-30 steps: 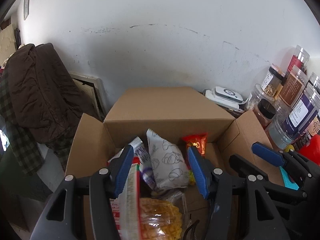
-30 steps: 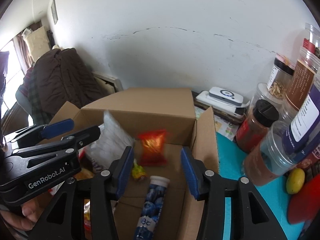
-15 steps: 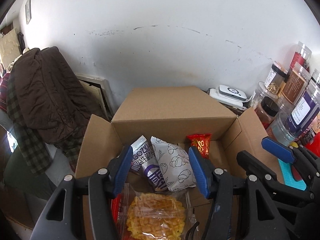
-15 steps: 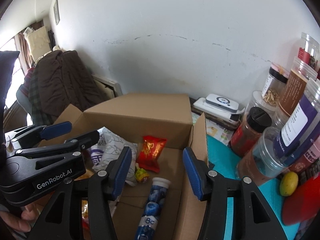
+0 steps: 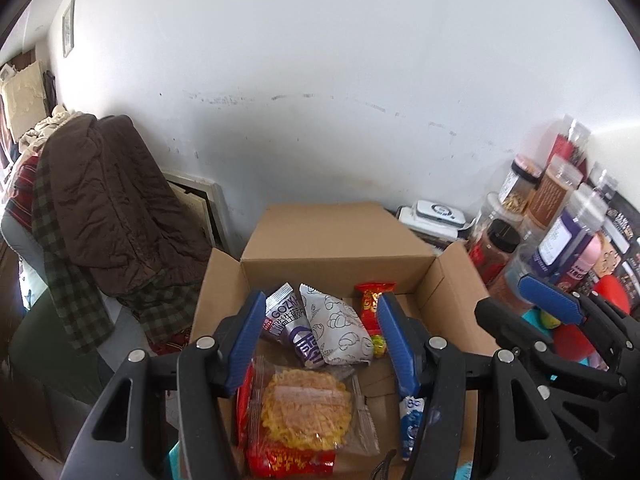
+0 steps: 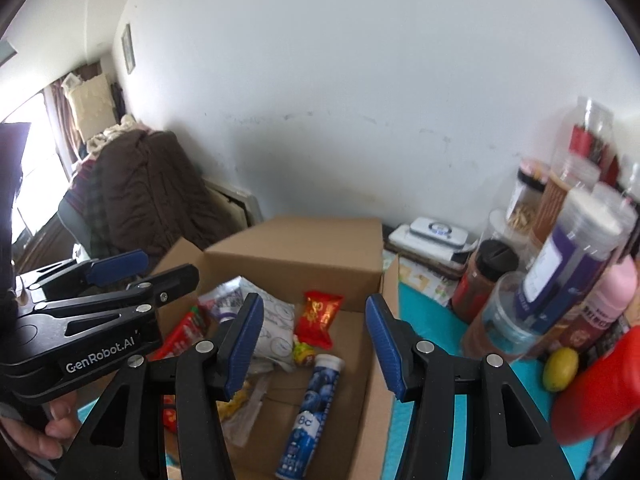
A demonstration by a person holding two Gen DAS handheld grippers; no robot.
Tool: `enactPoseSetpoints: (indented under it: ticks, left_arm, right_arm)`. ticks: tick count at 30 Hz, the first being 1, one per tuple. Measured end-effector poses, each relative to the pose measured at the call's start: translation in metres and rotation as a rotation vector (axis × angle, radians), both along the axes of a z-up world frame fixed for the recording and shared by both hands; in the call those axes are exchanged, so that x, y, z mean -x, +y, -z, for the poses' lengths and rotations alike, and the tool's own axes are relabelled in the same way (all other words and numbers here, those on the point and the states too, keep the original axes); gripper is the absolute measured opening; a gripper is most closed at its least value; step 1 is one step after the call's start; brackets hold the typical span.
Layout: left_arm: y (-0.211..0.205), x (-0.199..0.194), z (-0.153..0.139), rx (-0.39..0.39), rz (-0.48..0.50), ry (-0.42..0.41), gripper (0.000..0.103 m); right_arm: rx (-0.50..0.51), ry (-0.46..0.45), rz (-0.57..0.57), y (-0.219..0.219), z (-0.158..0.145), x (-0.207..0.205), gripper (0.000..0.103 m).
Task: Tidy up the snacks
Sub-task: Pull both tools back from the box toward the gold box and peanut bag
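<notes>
An open cardboard box (image 5: pixel 336 256) (image 6: pixel 292 264) holds several snacks. Among them are a clear noodle cake pack (image 5: pixel 304 408), a purple packet (image 5: pixel 294 328), a white printed bag (image 5: pixel 340 332) (image 6: pixel 272 328) and a small red packet (image 5: pixel 374 304) (image 6: pixel 320 316). A blue tube (image 6: pixel 316 396) lies on the box floor. My left gripper (image 5: pixel 320 344) (image 6: pixel 168 264) hovers open above the box's left half with nothing between its blue pads. Just right of it, my right gripper (image 6: pixel 314 340) (image 5: pixel 500 292) is also open and holds nothing.
Tall clear jars (image 6: pixel 576 264) and a dark-lidded red jar (image 6: pixel 484 284) crowd the teal mat (image 6: pixel 428 320) right of the box. A lemon (image 6: pixel 560 368) and a white device (image 6: pixel 436 232) lie there too. A brown coat (image 5: pixel 108 200) hangs at left. The white wall is close behind.
Both grippers rose and drew back from the box. The noodle pack that stood on edge by the left pads now lies flat. The red packet, blurred in mid-air before, rests in the box.
</notes>
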State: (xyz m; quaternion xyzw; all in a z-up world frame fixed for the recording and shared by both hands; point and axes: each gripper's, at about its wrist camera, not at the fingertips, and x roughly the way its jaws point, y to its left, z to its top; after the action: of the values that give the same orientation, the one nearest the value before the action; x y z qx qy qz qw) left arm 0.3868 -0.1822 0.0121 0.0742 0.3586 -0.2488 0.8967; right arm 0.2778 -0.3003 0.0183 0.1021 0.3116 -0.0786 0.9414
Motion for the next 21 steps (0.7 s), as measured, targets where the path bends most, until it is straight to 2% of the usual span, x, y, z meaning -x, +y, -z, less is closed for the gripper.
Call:
enactPoseSetpoints:
  ticks: [9, 21]
  left_arm:
    - [0.022, 0.046, -0.046, 0.055, 0.011, -0.077, 0.058]
    - [0.059, 0.108, -0.083, 0.083, 0.001, -0.163, 0.058]
  right_arm:
    - [0.05, -0.079, 0.001, 0.015, -0.042, 0.043, 0.054]
    - [0.108, -0.18, -0.031, 0.051, -0.076, 0.107, 0.059]
